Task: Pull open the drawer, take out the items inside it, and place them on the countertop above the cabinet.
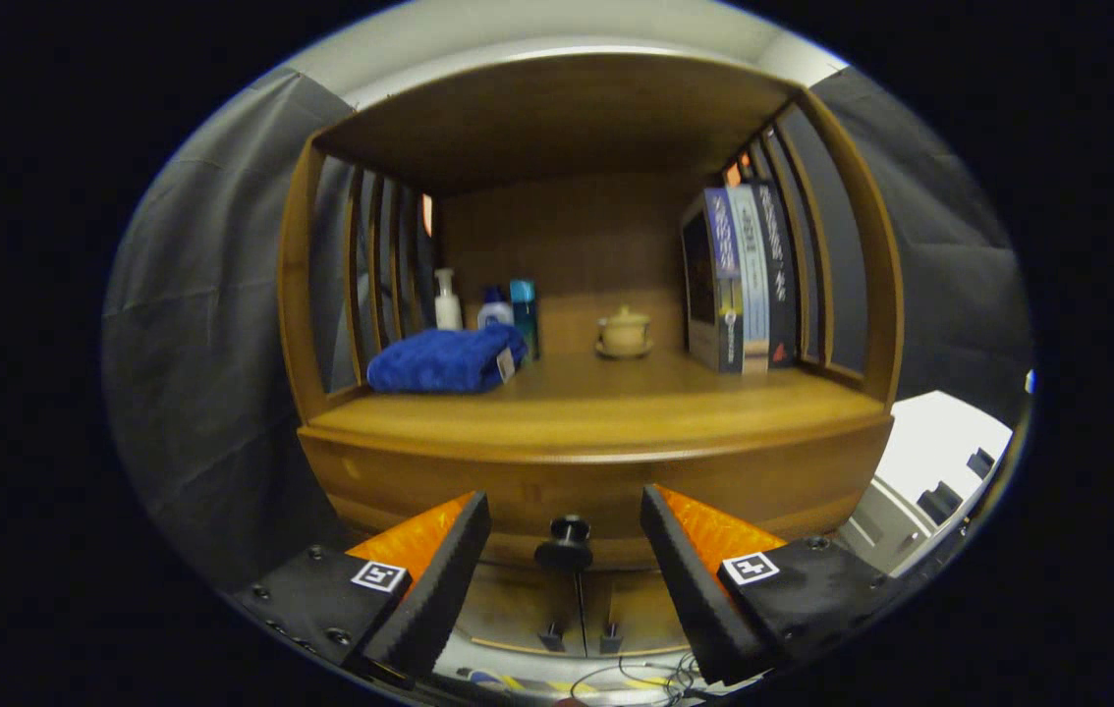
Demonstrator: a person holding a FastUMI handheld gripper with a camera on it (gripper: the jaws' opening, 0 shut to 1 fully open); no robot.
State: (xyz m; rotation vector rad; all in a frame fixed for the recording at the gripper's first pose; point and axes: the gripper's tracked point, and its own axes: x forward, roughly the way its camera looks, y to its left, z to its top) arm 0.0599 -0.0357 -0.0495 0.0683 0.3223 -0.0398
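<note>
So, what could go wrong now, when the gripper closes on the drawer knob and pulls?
1. The gripper is open, with the small round drawer knob between its fingers, not yet gripped. A shallow pinch could slip off during the pull.
2. The countertop already carries a blue towel, bottles, a lidded cup and books. Items placed carelessly could knock these; the free space in front looks safer.

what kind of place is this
Likely a staged home corner in a recording booth: a wooden cabinet with books and a folded towel; the open tool flanks its drawer knob.
</note>
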